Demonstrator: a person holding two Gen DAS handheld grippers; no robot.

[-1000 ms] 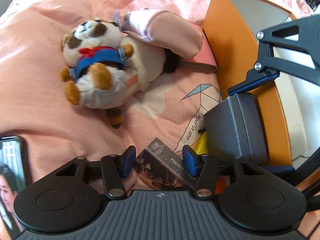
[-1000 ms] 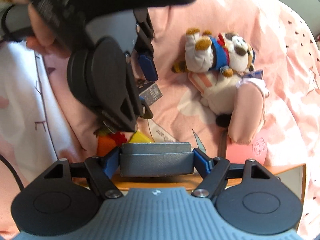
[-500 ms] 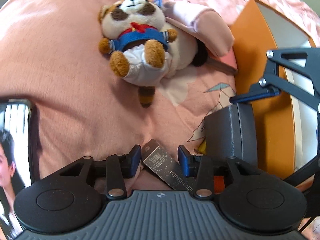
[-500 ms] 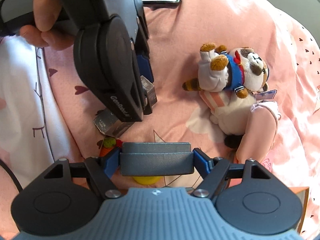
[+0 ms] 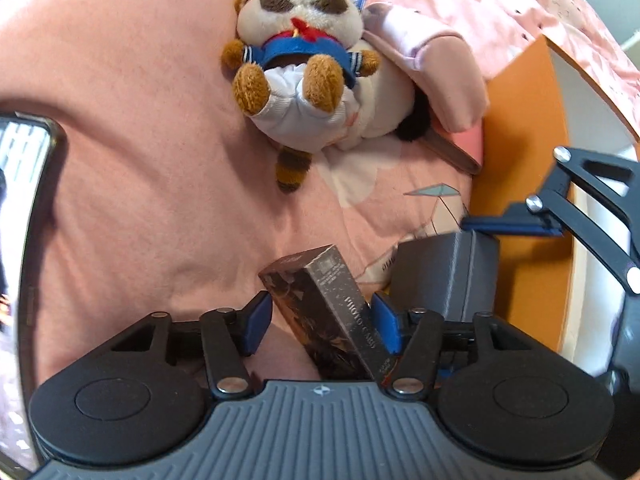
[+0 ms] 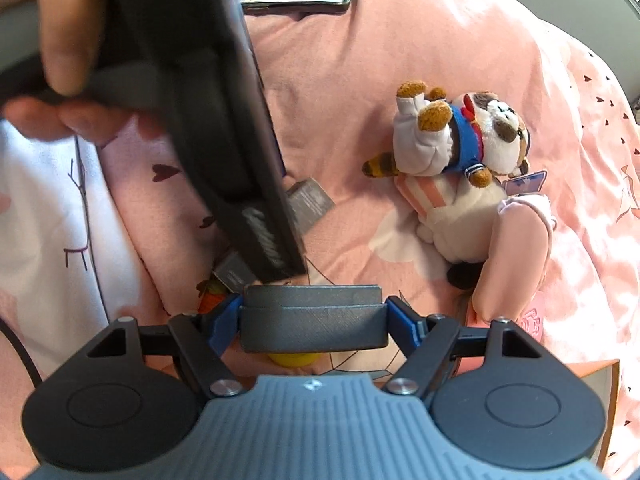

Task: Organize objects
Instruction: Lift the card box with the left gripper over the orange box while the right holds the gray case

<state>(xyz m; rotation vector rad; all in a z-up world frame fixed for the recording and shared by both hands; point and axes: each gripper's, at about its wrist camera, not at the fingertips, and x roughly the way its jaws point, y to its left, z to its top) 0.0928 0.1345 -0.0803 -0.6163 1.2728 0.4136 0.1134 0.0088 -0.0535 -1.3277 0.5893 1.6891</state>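
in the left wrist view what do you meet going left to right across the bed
phone → raccoon plush toy → pink pouch → orange box

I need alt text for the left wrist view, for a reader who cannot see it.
The left gripper, jaws just opened, straddles a dark card box on a pink blanket. Beyond lies a plush raccoon; at right, the right gripper holds a grey holder beside an orange box.
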